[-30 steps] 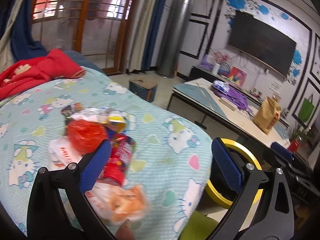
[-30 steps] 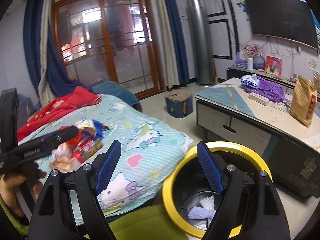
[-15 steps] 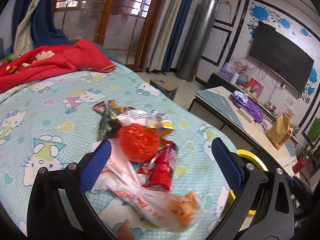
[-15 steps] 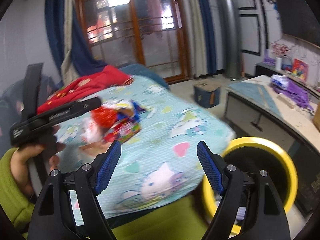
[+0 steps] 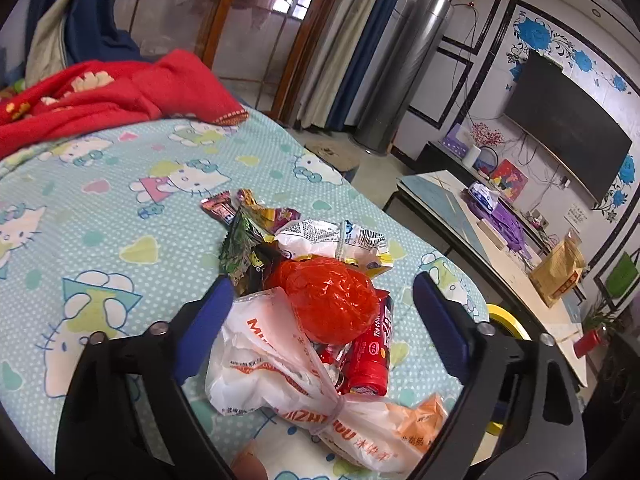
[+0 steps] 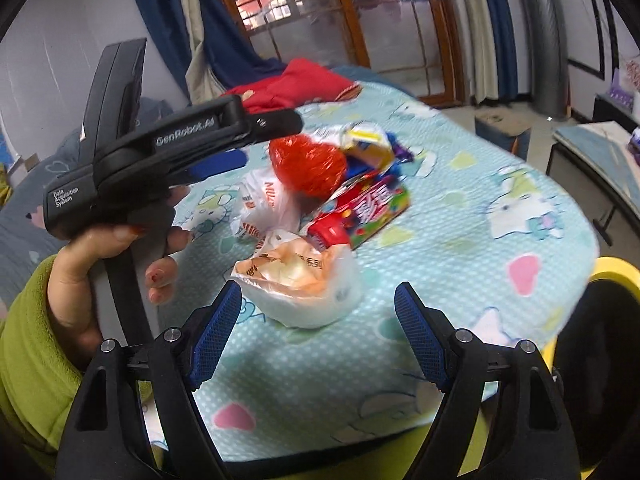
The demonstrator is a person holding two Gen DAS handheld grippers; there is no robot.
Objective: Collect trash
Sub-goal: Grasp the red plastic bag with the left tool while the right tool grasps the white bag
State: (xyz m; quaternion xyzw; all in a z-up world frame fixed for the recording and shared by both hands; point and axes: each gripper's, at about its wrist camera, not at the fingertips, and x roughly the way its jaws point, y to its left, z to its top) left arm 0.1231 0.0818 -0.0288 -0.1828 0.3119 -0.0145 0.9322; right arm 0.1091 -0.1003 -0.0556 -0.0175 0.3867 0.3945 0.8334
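A pile of trash lies on the Hello Kitty bedspread (image 5: 100, 216): a crumpled red plastic bag (image 5: 328, 300), a knotted white and orange bag (image 5: 320, 392), a red candy packet (image 5: 370, 354) and snack wrappers (image 5: 256, 228). My left gripper (image 5: 320, 320) is open, its jaws on either side of the red bag and white bag. My right gripper (image 6: 318, 334) is open, just in front of the white and orange bag (image 6: 300, 280). The red bag (image 6: 306, 172) and candy packet (image 6: 360, 212) lie beyond. The left gripper (image 6: 232, 148) shows from the side there.
A yellow-rimmed bin (image 6: 612, 280) stands at the bed's right edge; it also shows in the left wrist view (image 5: 504, 316). A red blanket (image 5: 100, 96) lies at the bed's far end. A low table (image 5: 500, 248) with a brown bag (image 5: 560, 276) stands to the right.
Both grippers have swung left from the bin to the bed and closed in on the trash pile. The left gripper's jaws now flank the red bag. Both stay open.
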